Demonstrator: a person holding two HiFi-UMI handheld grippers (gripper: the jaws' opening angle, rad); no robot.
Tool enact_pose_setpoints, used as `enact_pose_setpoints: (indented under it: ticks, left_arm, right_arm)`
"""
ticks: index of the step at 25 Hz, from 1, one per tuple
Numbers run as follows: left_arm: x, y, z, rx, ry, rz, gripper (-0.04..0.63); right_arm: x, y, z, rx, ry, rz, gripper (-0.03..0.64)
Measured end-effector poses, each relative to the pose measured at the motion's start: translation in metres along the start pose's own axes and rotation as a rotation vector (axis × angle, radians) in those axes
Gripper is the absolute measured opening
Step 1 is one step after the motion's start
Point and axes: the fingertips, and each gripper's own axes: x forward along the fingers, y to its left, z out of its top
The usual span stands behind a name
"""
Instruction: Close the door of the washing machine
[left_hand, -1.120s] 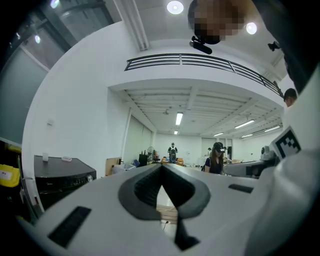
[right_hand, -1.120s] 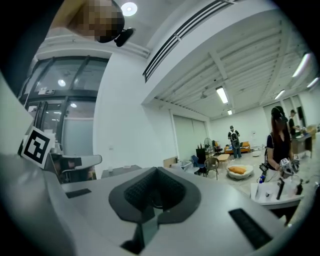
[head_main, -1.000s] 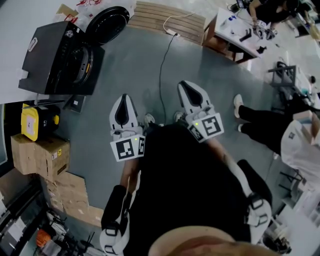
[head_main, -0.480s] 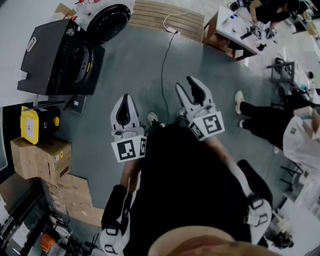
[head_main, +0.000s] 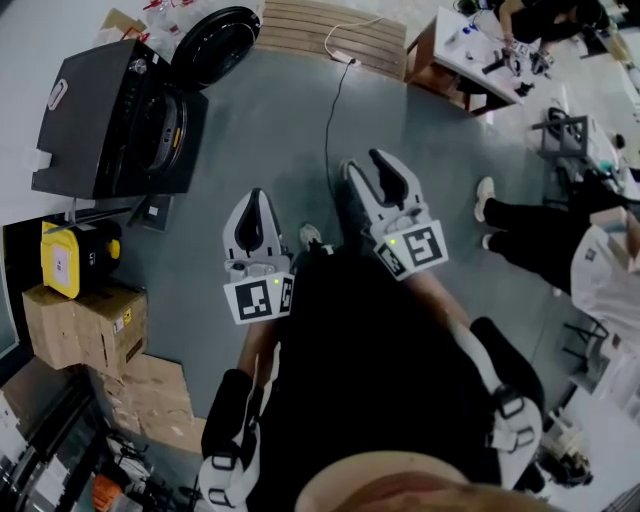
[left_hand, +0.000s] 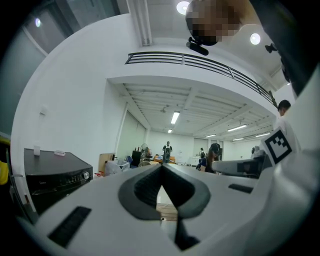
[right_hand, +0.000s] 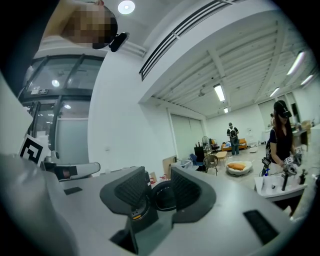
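Note:
The black washing machine (head_main: 105, 115) stands at the upper left of the head view, its round drum opening (head_main: 172, 125) facing the floor space. Its round dark door (head_main: 215, 45) hangs swung open beside it. My left gripper (head_main: 252, 195) is shut and empty, well short of the machine. My right gripper (head_main: 366, 165) stands open with nothing between its fingers, also away from the door. In the left gripper view the jaws (left_hand: 161, 167) meet, and the machine (left_hand: 52, 175) shows at left. In the right gripper view the open door (right_hand: 162, 195) appears far off through the gap of the open gripper (right_hand: 159, 187).
A black cable (head_main: 326, 120) runs across the grey floor from a wooden pallet (head_main: 335, 35). Cardboard boxes (head_main: 85, 320) and a yellow case (head_main: 72, 260) sit left. A person (head_main: 545, 245) stands at right, near a worktable (head_main: 480, 65).
The right gripper's jaws have gone from shut to open, and it has shifted slightly left. The left gripper stays shut and barely shifts in the view.

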Motion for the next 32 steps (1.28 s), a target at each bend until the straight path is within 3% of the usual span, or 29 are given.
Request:
enact_pose_setpoints:
  ticks: [7, 25, 32]
  left_arm:
    - [0.053, 0.012, -0.001, 0.008, -0.004, 0.041, 0.005]
    - [0.296, 0.04, 0.054, 0.04, -0.024, 0.233, 0.005]
    - [0.348, 0.066, 0.057, 0.037, 0.001, 0.26, 0.005]
  right_arm:
    - [0.055, -0.031, 0.002, 0.019, 0.012, 0.057, 0.146]
    - [0.269, -0.196, 0.049, 0.015, 0.025, 0.229, 0.146]
    - [0.329, -0.222, 0.041, 0.029, 0.073, 0.247, 0.146]
